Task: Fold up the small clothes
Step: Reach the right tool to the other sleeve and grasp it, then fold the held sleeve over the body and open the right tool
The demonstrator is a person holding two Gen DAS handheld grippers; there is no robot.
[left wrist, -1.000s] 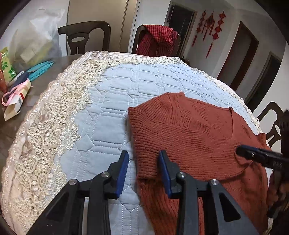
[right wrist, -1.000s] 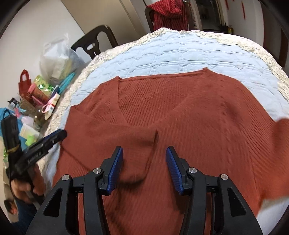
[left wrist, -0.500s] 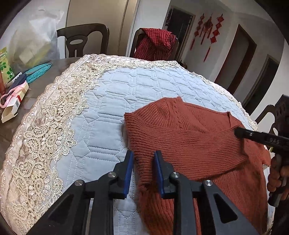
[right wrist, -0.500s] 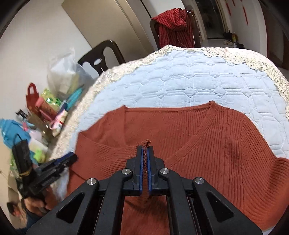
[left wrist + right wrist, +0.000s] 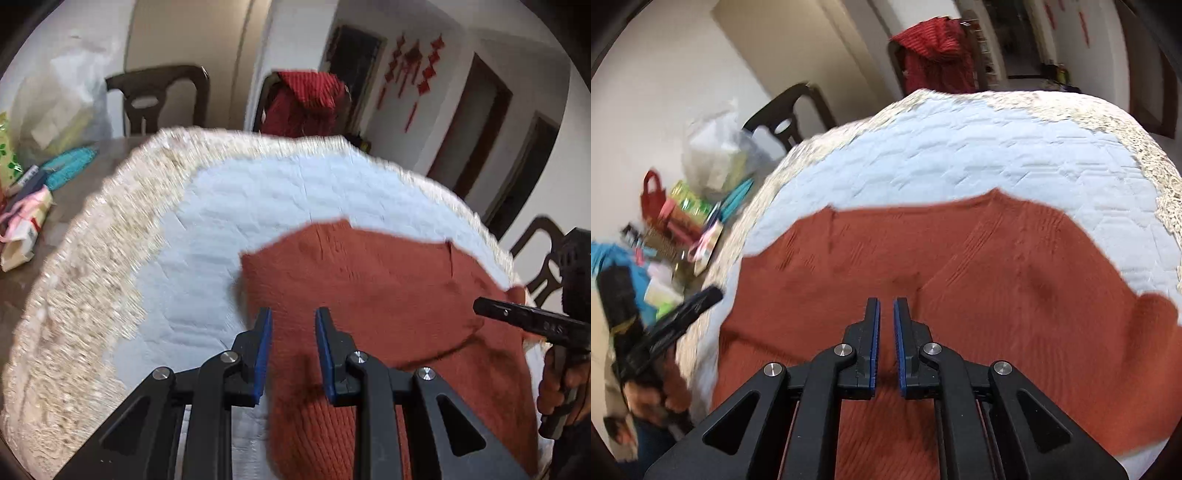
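A rust-red knitted sweater (image 5: 369, 288) lies on a pale blue quilted mat (image 5: 258, 192) with a lace border. My left gripper (image 5: 293, 314) is shut on a thick bit of the sweater's left edge, with red knit filling the gap between its blue pads. In the right wrist view, my right gripper (image 5: 885, 301) is shut on a fold of the sweater (image 5: 997, 277) near the V-neck, with only a thin strip of knit between the pads. Each gripper shows in the other's view: the right gripper (image 5: 487, 310) at the sweater's right side, the left gripper (image 5: 709, 295) at its left side. Both views are motion-blurred.
The mat (image 5: 960, 155) covers a round wooden table (image 5: 74, 184). Packets, a ribbon and a plastic bag (image 5: 55, 110) crowd its left part. Behind the table stand dark chairs, one draped with a red checked garment (image 5: 306, 99). A hand (image 5: 565, 380) holds the right gripper's handle.
The right gripper's jaws went from wide open to shut on a sweater fold. The left gripper's jaws narrowed onto the sweater's left edge. Both views are now blurred and the sweater has shifted slightly.
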